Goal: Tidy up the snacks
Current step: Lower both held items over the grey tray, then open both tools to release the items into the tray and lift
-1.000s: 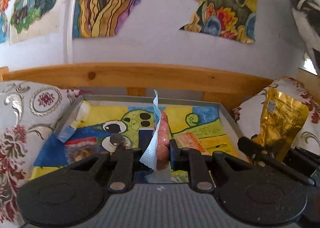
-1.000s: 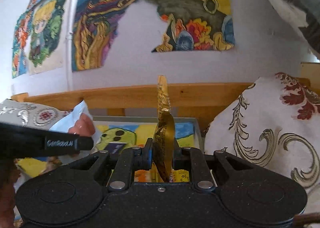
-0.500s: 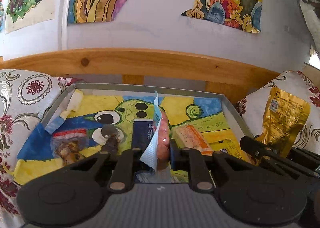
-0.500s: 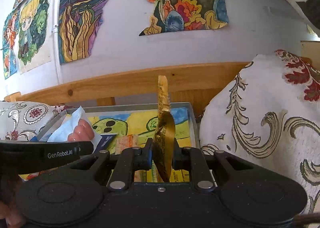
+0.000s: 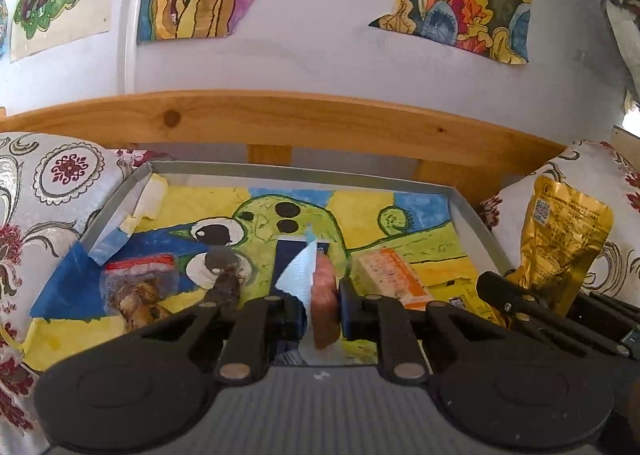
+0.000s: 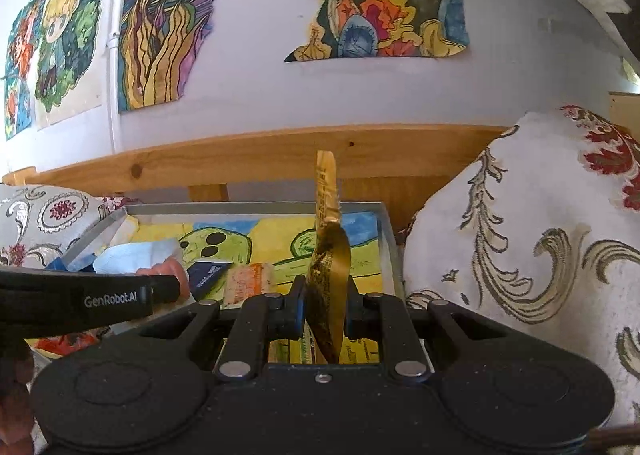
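**Gold packet held edge-on over the tray**

The right gripper [image 6: 323, 311] has its jaws closed on a gold foil packet [image 6: 328, 279], which stands upright between them, its top strip rising above. Beyond the jaws lies a grey tray [image 6: 388, 239] lined with a painted drawing. Left of the jaws the left gripper [image 6: 160, 291] reaches in, carrying a pink sausage snack [image 6: 176, 271] in a pale blue wrapper. Right of the jaws, a patterned cushion [image 6: 532, 239].

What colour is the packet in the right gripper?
Gold, with dark print. The packet shows best in the left wrist view.
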`<state>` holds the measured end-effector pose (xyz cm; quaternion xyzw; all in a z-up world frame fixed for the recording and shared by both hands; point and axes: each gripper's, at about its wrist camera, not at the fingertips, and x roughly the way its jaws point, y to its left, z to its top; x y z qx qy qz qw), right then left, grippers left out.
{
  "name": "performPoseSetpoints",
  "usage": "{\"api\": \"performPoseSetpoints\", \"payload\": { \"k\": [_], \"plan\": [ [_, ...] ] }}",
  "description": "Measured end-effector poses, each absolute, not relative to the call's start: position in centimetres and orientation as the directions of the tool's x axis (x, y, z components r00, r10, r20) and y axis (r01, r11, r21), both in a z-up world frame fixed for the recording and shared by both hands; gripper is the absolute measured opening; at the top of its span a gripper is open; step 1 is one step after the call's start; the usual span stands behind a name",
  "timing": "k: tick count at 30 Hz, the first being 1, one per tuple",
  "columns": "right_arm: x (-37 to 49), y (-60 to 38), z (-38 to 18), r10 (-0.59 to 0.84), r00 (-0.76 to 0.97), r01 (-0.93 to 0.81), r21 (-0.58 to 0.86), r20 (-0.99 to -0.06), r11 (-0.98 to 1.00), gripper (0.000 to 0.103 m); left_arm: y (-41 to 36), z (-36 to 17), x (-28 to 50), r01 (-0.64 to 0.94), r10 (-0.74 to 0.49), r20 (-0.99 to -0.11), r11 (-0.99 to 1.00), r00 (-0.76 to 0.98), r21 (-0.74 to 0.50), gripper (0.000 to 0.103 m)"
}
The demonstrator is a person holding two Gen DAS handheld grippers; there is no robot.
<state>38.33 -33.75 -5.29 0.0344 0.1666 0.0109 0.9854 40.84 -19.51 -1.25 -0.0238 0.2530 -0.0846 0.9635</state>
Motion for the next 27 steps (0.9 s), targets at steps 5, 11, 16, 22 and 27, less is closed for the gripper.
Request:
{"api": "performPoseSetpoints", "payload": {
  "k": [5,11,16,22,27],
  "plan": [
    [38.8,-32.7,-5.6,0.027,0.947,-0.020,0.024,-0.319,1.000,0.027,-18.5,-1.4,41.0,0.133,-0.161,-0.489,0.987,0.857,-0.091,0.028],
    [38.5,-32.1,-5.0,0.036,0.962,-0.033,0.015,-0.271,0.999,0.071,-16.6,-1.2,40.5,0.092,-0.140,-0.467,0.988,0.873,-0.125,0.061],
    [37.8,-32.1,-4.0,0.053,0.973,-0.044,0.044,-0.225,0.998,0.089,-14.8,-0.3,39.4,0.049,-0.114,-0.422,0.985,0.899,-0.163,0.083],
    [36.3,-32.1,-2.0,0.090,0.980,-0.074,0.098,-0.176,0.992,0.100,-13.0,1.7,37.5,0.008,-0.077,-0.371,0.983,0.926,-0.184,0.095],
    [34.4,-31.8,-0.2,0.081,0.985,-0.067,0.096,-0.154,0.993,0.102,-11.5,3.5,35.3,-0.032,-0.034,-0.327,0.980,0.944,-0.195,0.102]
  ]
}}
